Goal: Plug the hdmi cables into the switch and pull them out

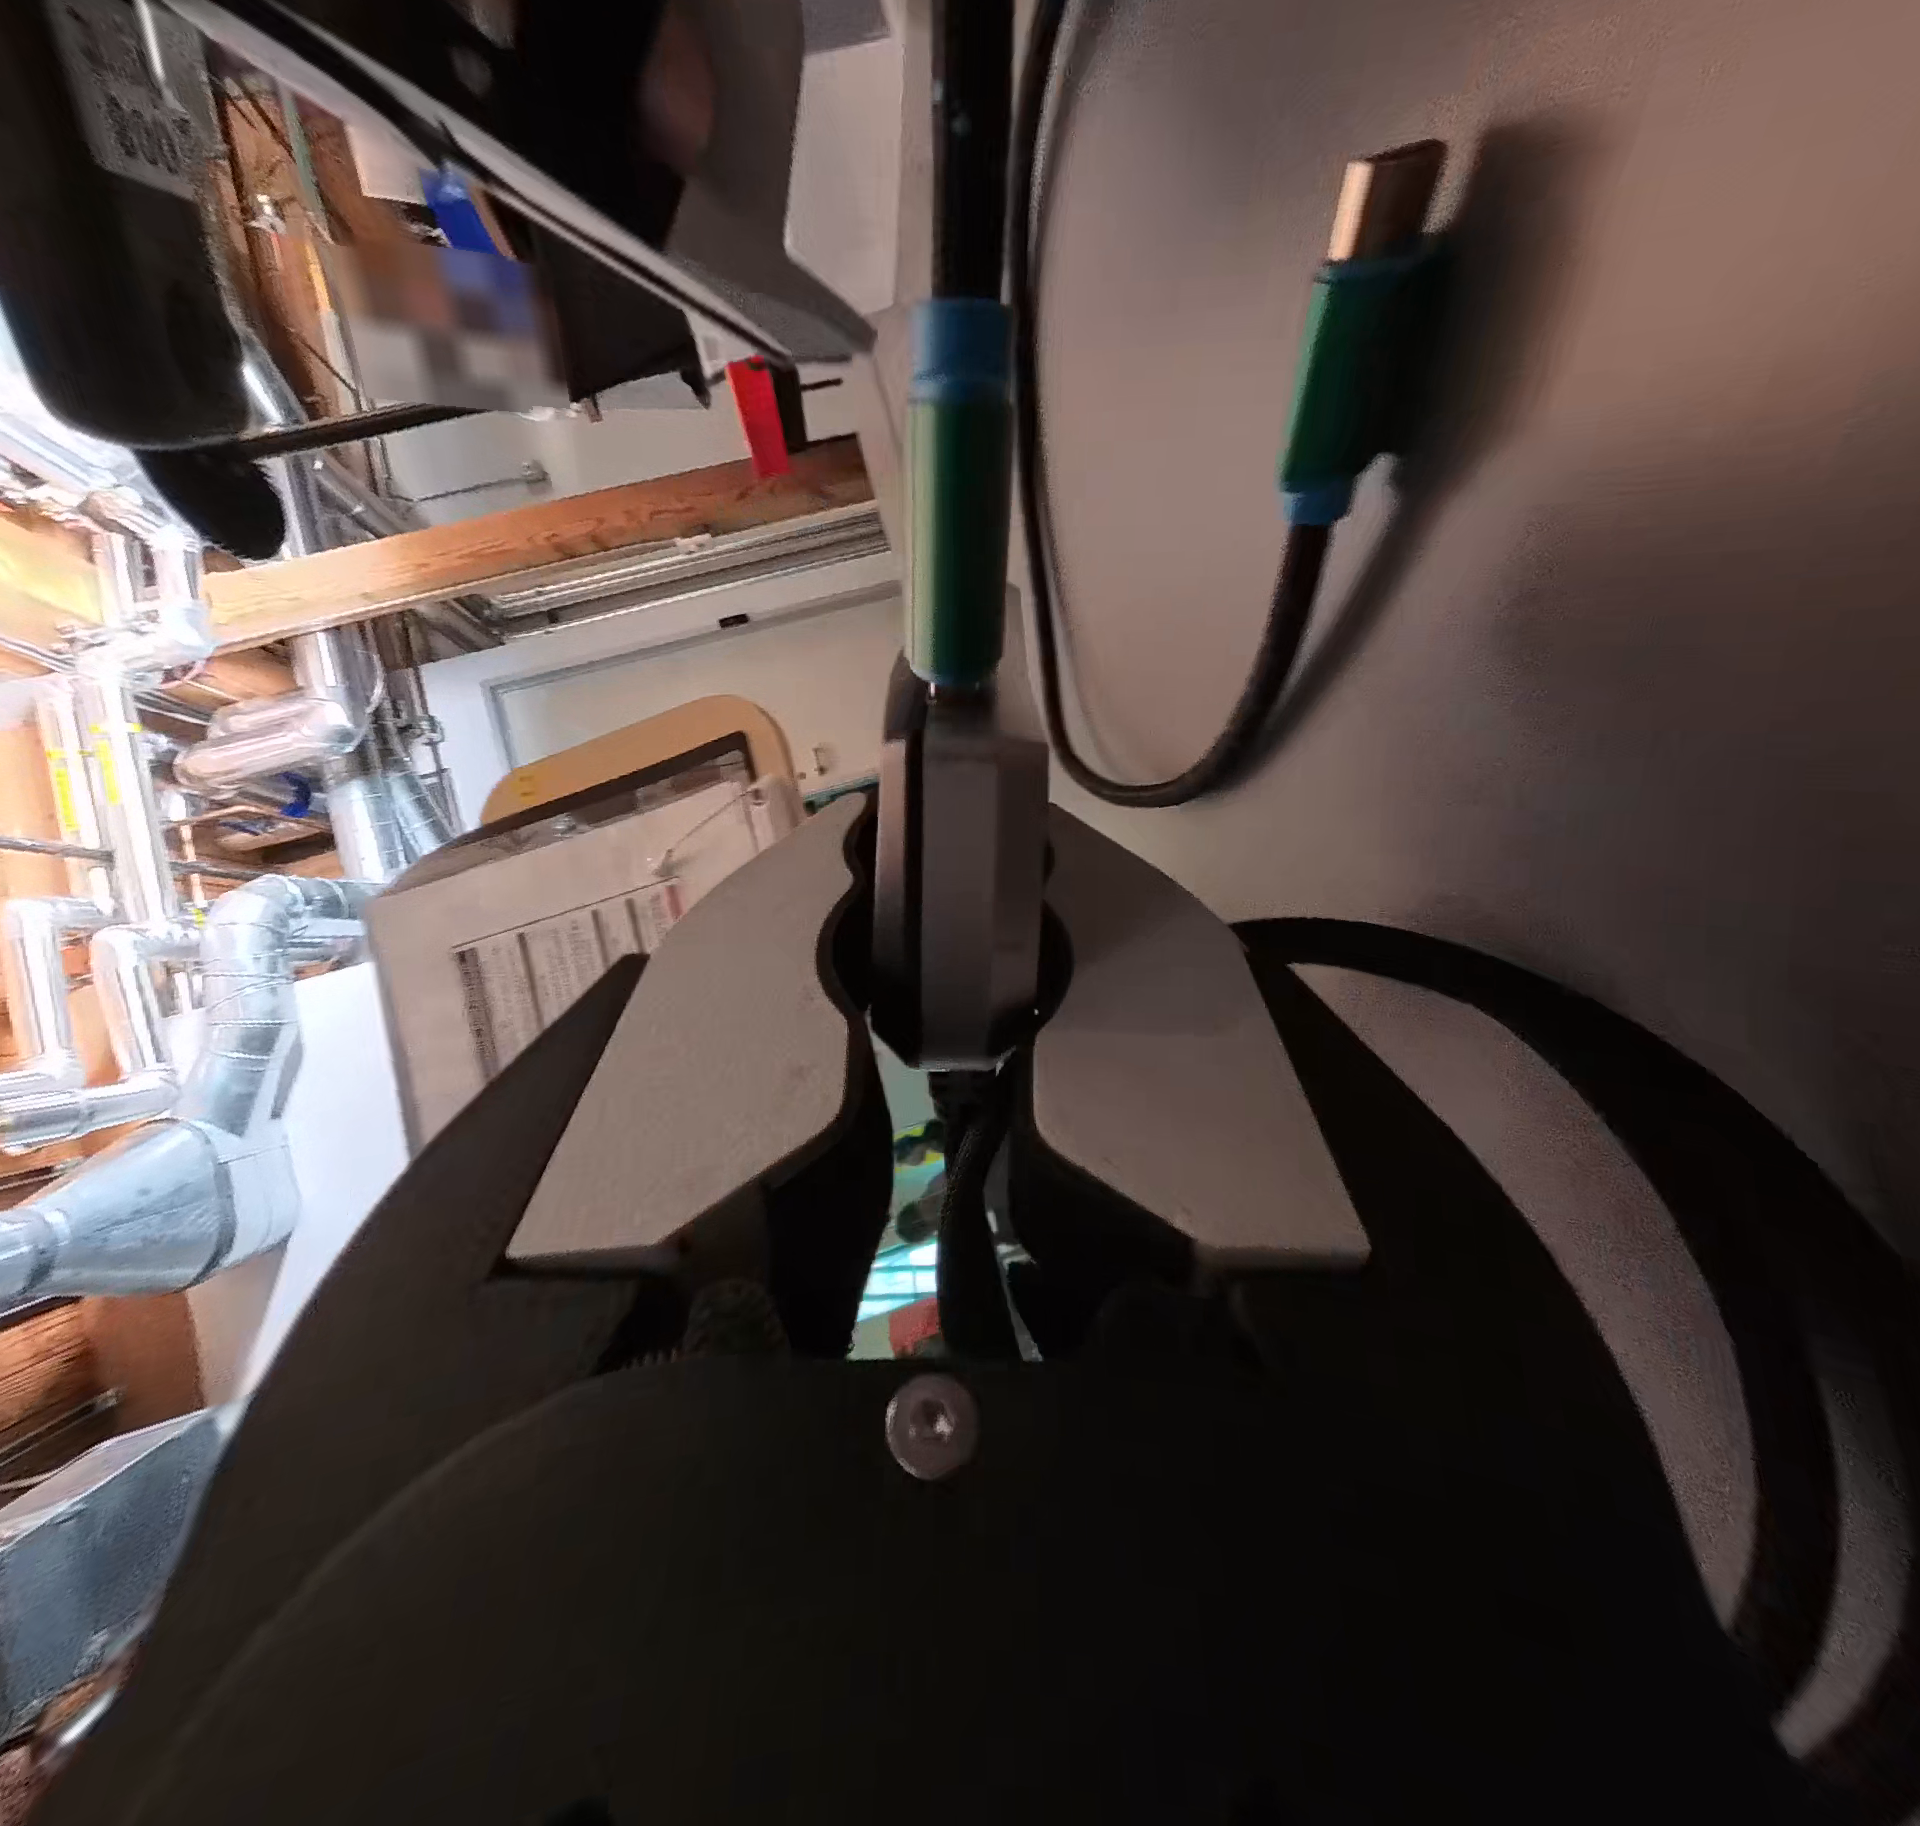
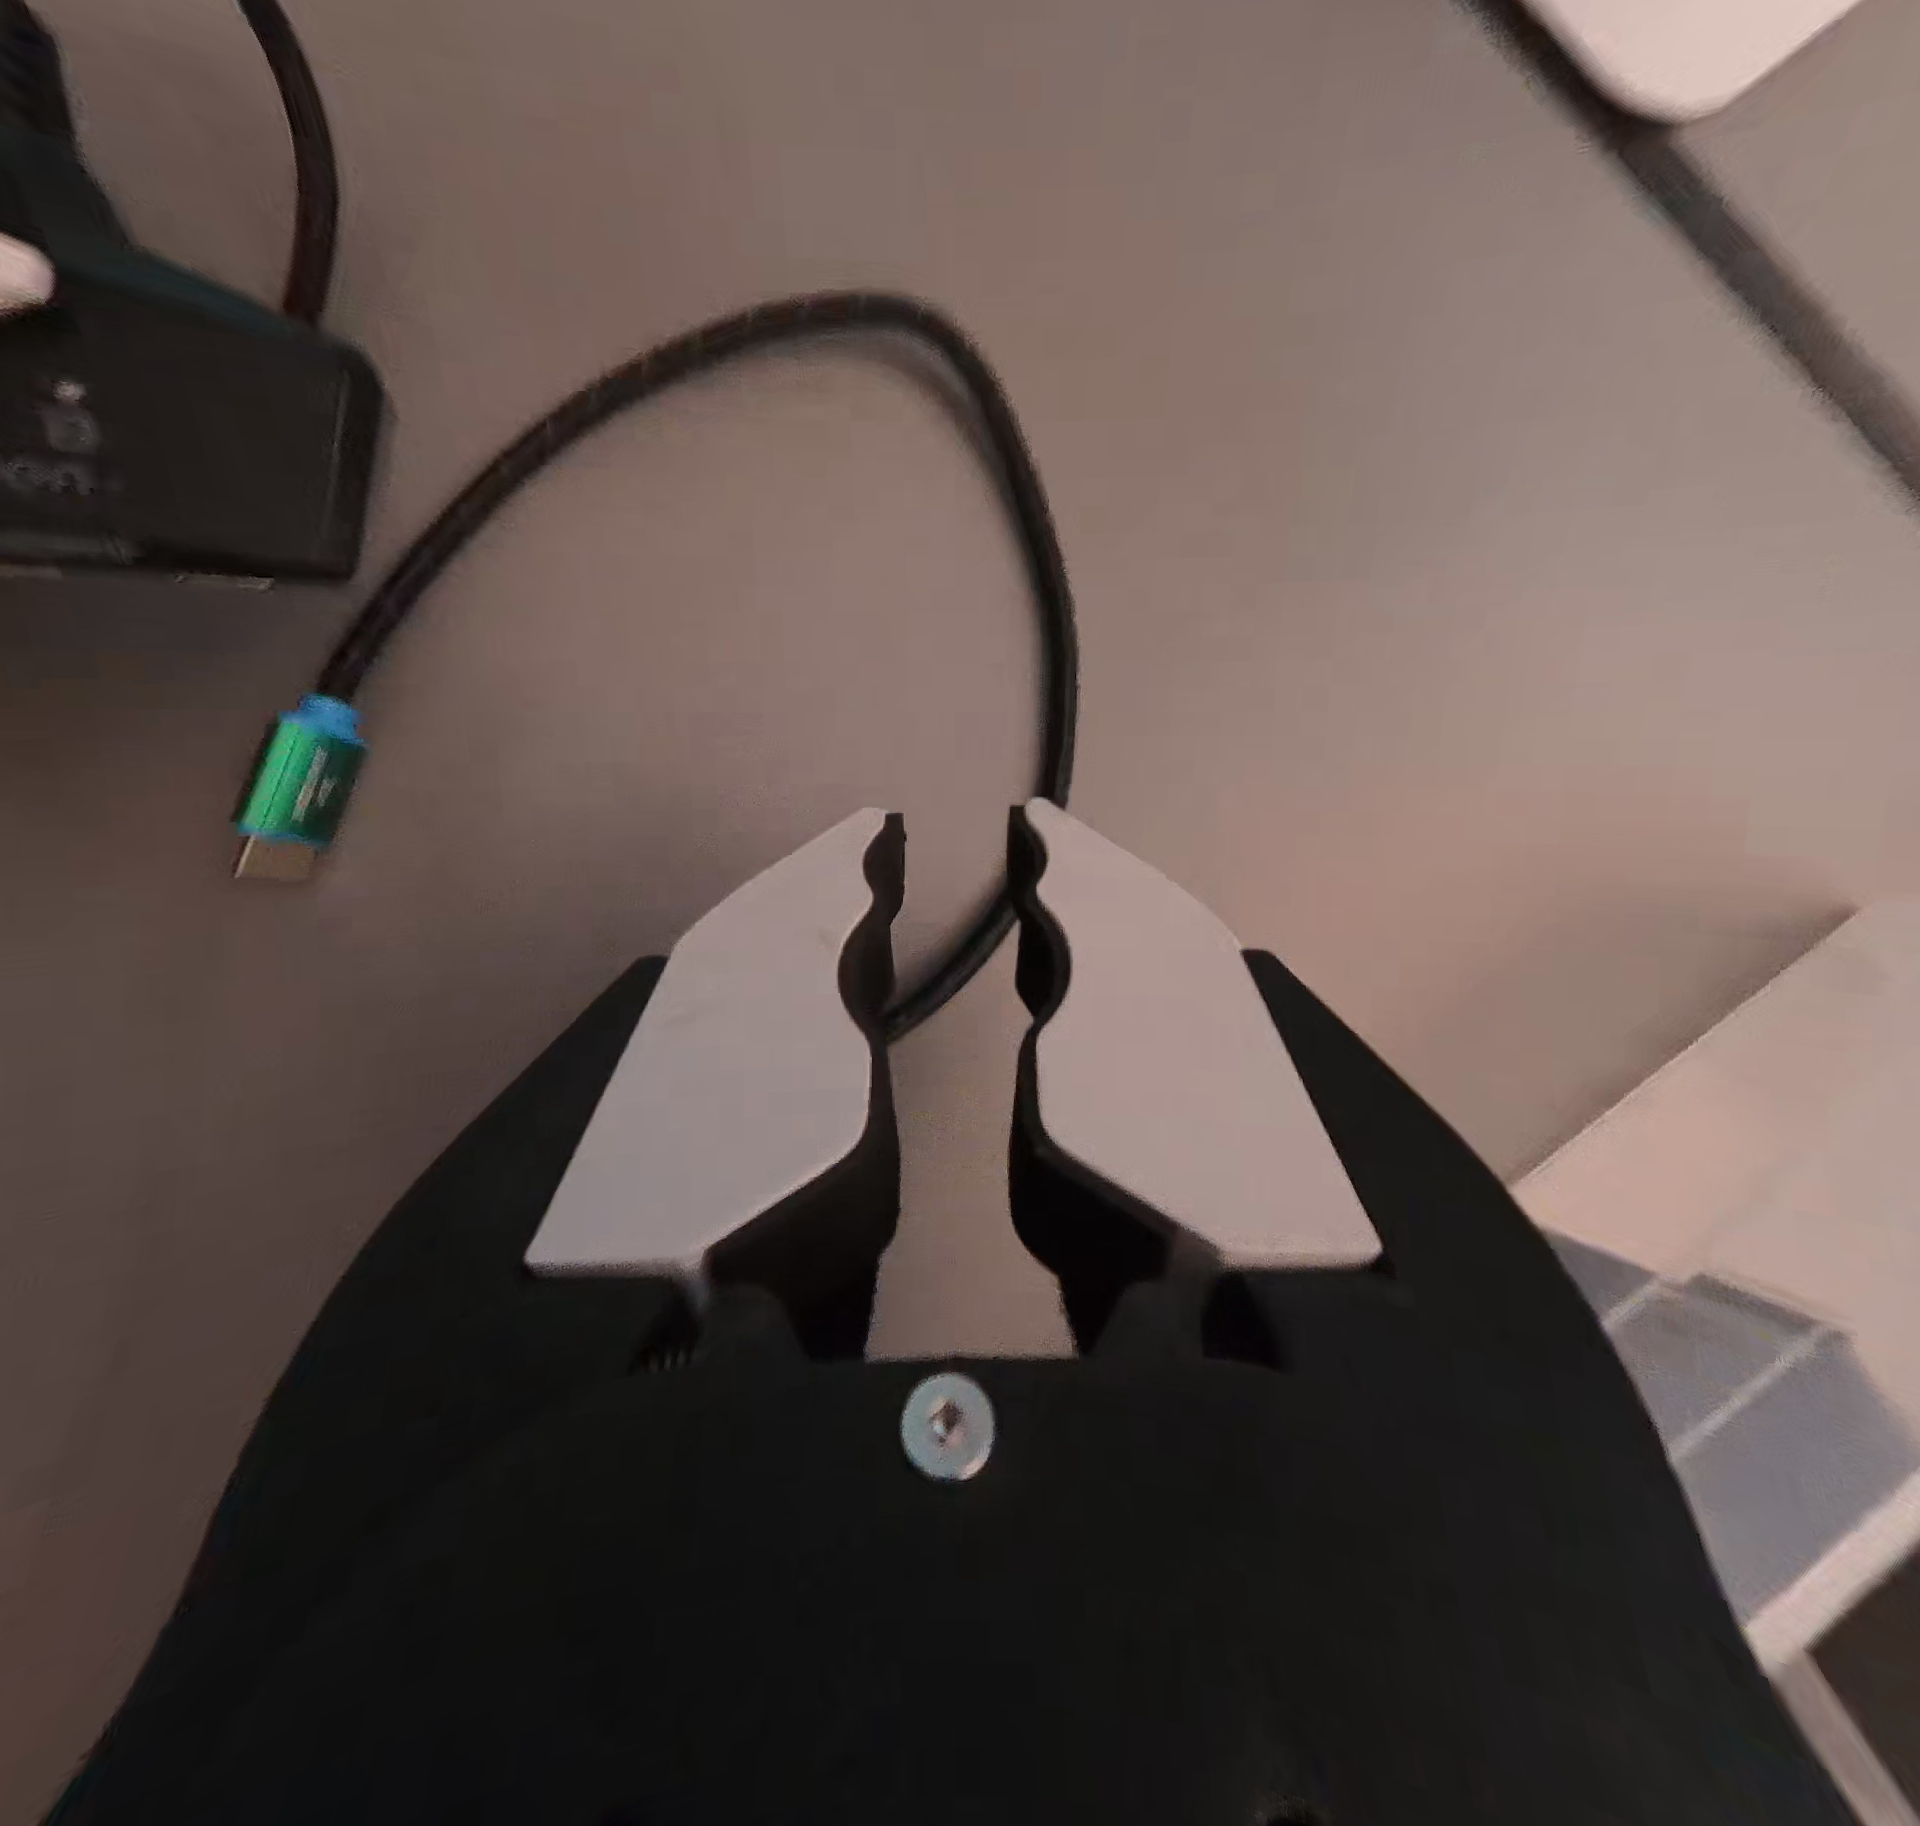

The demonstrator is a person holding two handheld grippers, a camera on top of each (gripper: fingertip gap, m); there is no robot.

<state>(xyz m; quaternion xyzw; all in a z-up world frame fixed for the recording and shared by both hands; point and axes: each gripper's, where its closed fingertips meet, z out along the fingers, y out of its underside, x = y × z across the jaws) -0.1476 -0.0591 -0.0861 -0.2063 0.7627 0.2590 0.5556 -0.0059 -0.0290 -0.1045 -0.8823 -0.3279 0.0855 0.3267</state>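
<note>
My left gripper [image 1: 956,841] is shut on the HDMI switch [image 1: 961,903], a slim dark box seen edge-on and held off the table. A green HDMI plug [image 1: 951,529] with a blue collar sits in the switch's far end. A second green plug [image 1: 1351,353] lies loose on the grey table [image 1: 1558,633]. In the right wrist view the switch [image 2: 177,446] is at the left edge and the loose plug [image 2: 296,789] lies just below it. My right gripper [image 2: 958,818] is open and empty above that plug's black cable [image 2: 1039,550].
A white flat object [image 2: 1662,0] lies at the far right of the table, and a white box edge [image 2: 1714,1205] is at the near right. A thick black cable loop [image 1: 1558,1101] lies beside my left gripper. The other gripper's blurred body [image 1: 416,166] is at the upper left.
</note>
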